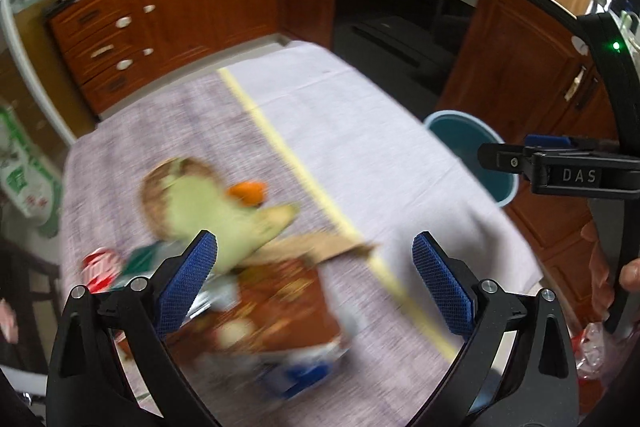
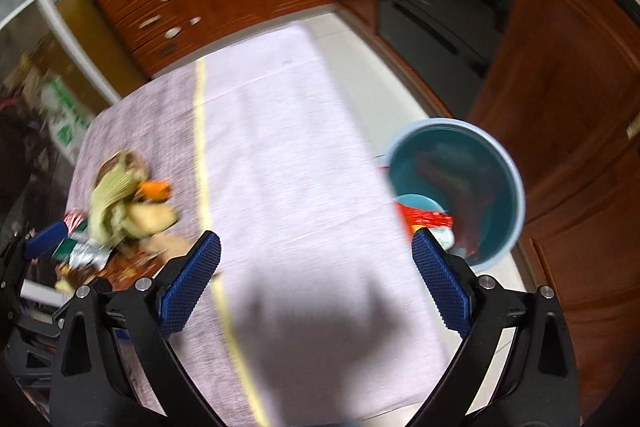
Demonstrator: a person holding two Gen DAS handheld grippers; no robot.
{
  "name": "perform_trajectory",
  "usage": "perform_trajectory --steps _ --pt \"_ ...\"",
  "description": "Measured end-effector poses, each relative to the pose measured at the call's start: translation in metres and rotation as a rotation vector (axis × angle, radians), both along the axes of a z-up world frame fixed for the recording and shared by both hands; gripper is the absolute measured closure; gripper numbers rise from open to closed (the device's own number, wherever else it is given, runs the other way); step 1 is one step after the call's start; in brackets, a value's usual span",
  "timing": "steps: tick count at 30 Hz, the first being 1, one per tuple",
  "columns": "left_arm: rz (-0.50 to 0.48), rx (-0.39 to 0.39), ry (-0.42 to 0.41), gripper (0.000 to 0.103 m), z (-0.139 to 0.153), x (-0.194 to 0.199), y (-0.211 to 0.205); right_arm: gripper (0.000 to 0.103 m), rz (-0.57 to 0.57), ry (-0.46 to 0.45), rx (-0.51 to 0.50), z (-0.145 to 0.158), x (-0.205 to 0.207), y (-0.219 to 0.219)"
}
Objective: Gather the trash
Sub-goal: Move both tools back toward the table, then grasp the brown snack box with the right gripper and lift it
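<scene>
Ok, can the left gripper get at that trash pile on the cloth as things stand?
Probably yes: the left gripper is open right over the trash pile, nothing between. Blur hides exact height.

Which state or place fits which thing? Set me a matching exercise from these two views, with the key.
Things:
1. blue bin
2. orange peel
3. yellow stripe
4. left gripper

Places or states:
A. runs along the tablecloth
B. open, holding nothing
C. beside the table, wrappers inside
D. in the trash pile, next to a green leafy scrap

Pairs: 1-C, 2-D, 3-A, 4-B
</scene>
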State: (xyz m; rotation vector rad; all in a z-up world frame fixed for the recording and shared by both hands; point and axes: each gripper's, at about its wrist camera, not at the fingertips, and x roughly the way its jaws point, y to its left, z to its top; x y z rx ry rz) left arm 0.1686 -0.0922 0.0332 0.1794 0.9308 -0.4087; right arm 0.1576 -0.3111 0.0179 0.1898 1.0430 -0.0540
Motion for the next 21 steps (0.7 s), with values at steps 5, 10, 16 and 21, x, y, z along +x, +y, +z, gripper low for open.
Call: perform_trajectory --steps 5,10,16,21 --pt "0.084 -0.011 -0.008 0.004 -0.001 -0.024 0.069 0.011 0.134 0.011 -0.018 0.005 -0.006 0.069" --pt "0.146 -0.017 -0.001 0.004 -0.009 -0.044 0.124 0.011 0.274 0.026 -0.048 0.007 -0.016 0.140" --pt "0.219 -0.066 0.045 0.004 -0.033 -0.053 0.178 0.011 0.435 0.046 -0.129 0.003 -0.027 0.210" --pt "0.263 -0.110 0.050 0.004 -0.043 -0.050 0.203 0.011 0.501 0.067 -0.193 -0.006 -0.025 0.245"
